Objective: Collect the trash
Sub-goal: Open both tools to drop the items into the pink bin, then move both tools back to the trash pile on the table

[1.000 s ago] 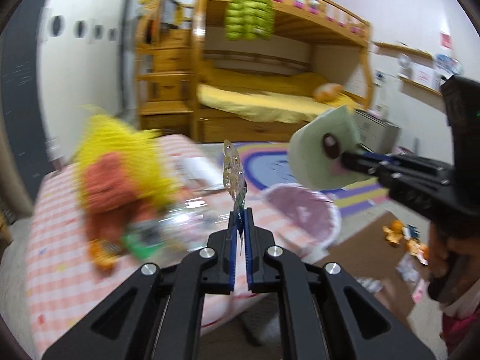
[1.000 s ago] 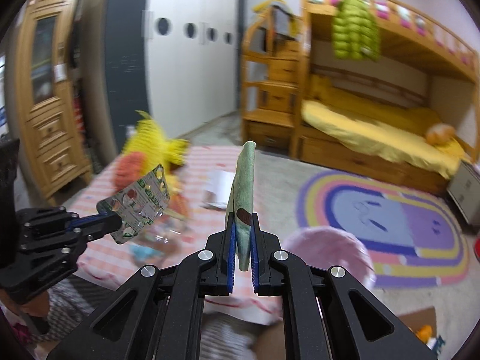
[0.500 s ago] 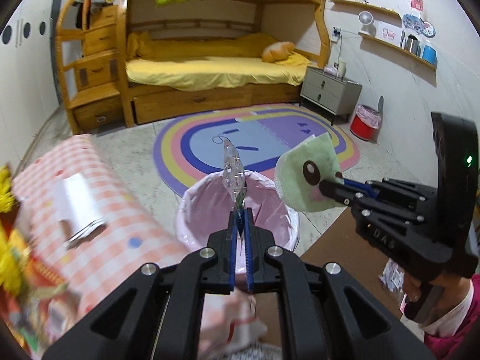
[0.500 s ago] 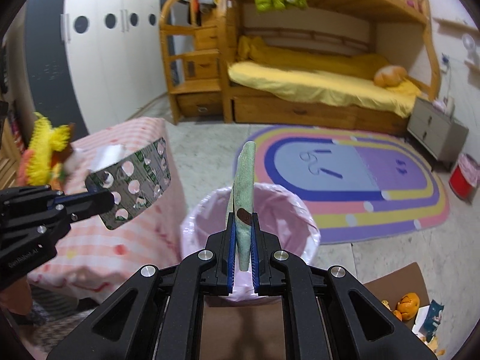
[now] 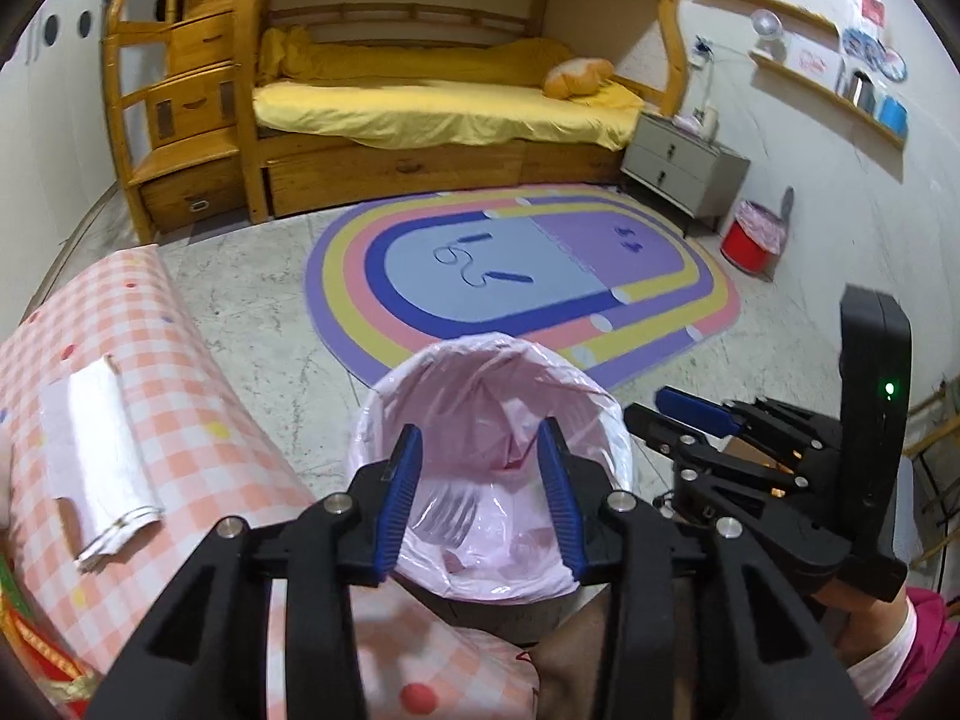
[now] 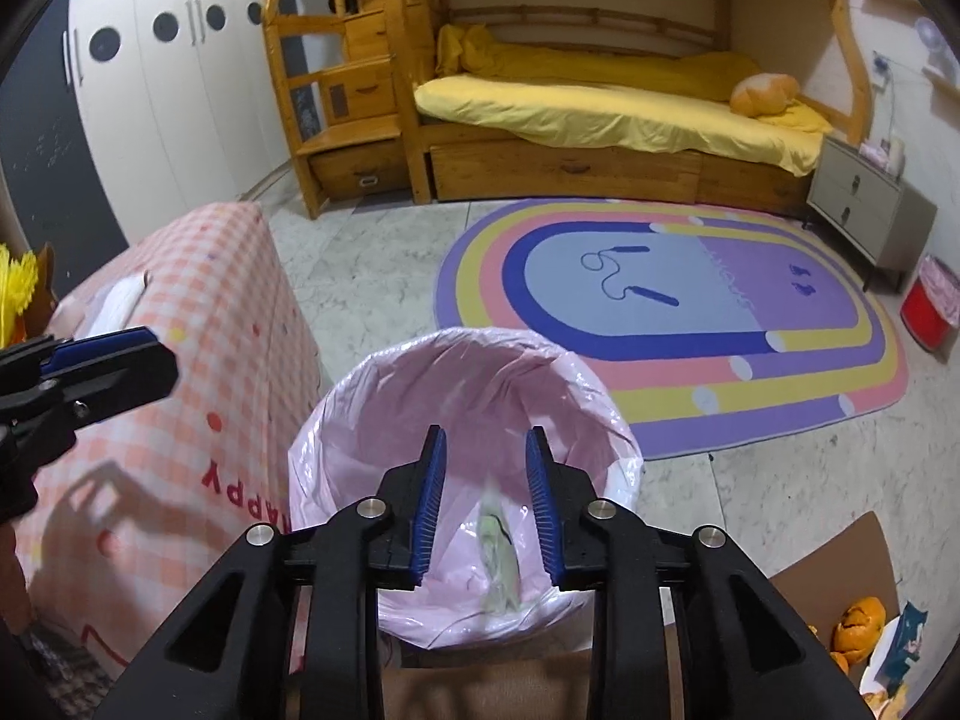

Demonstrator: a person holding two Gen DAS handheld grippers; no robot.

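Both claws over the pink-lined bin (image 6: 462, 396) so drops land inside: left claw (image 5: 480, 495) opening, empty; right claw (image 6: 485, 501) opening, green wrapper (image 6: 498, 558) falling free.

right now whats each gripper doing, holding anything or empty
left gripper: jaws opening, nothing between them, over the pink-lined bin.
right gripper: jaws opening, holds nothing; the green wrapper lies loose in the bin below.

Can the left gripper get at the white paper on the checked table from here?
Probably yes: the paper lies bare on the table, and the left gripper, jaws opening and empty, has nothing between.
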